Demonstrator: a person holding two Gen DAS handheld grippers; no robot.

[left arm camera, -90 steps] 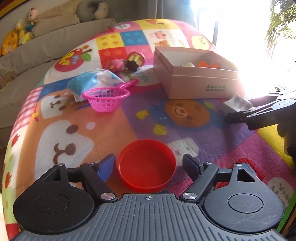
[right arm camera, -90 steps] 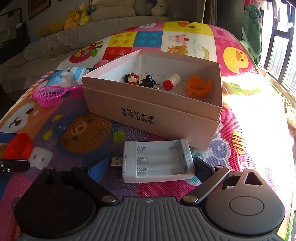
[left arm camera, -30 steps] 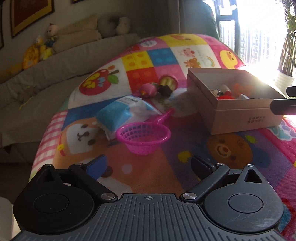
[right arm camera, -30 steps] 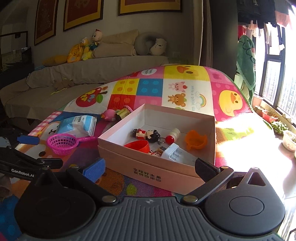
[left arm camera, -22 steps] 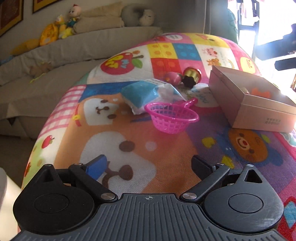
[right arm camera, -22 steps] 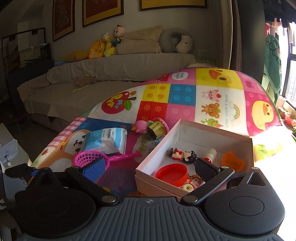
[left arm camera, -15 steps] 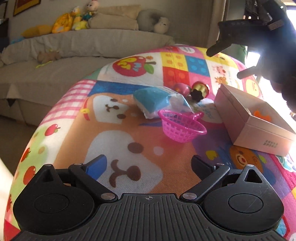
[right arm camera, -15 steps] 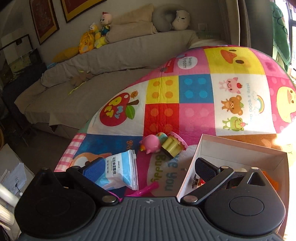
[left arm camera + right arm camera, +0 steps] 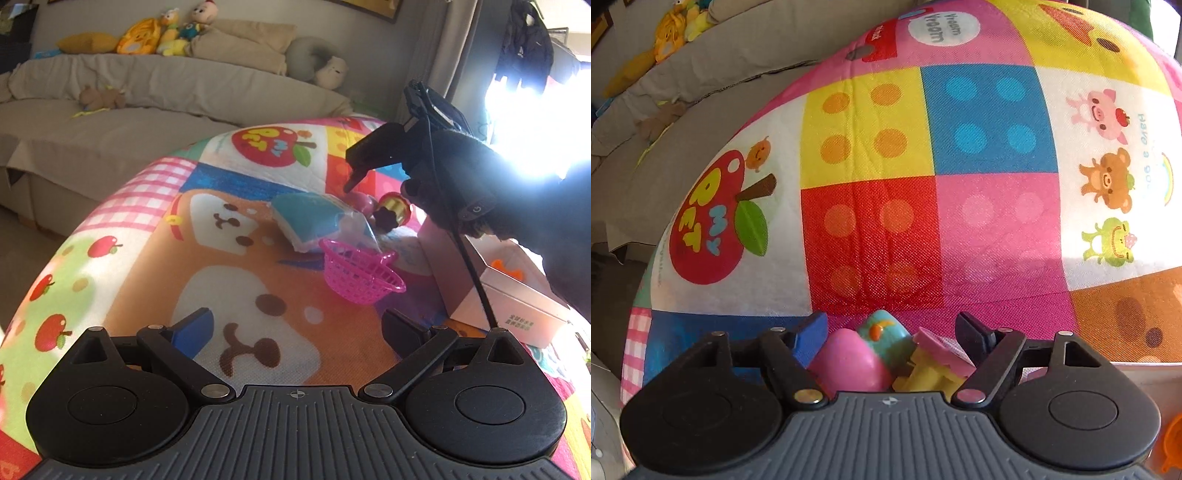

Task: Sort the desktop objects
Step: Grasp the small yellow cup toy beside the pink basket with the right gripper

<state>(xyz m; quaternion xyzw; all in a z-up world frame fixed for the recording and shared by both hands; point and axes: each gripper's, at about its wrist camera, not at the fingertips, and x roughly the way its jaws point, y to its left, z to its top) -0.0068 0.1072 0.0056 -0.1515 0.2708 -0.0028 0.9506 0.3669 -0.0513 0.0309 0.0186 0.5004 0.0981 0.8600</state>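
Note:
My right gripper (image 9: pixel 892 328) is open, its jaws on either side of a pink and teal egg toy (image 9: pixel 862 354) and a yellow and pink toy (image 9: pixel 934 363) on the play mat. In the left wrist view the right gripper (image 9: pixel 349 186) reaches down over these toys (image 9: pixel 391 210). My left gripper (image 9: pixel 295 328) is open and empty, low over the mat, short of the pink basket (image 9: pixel 360 275). A blue tissue pack (image 9: pixel 314 221) lies behind the basket. The pink cardboard box (image 9: pixel 509 299) stands at the right.
The colourful play mat (image 9: pixel 229 266) covers the table, with its rounded edge at the left. A grey sofa (image 9: pixel 147 110) with plush toys is behind. An orange toy (image 9: pixel 508 267) lies in the box. Bright window glare at the right.
My right gripper has left the box, swung left and dropped over the egg toy and yellow toy. My left gripper has drawn back from the basket. The red lid and white battery holder went into the box earlier.

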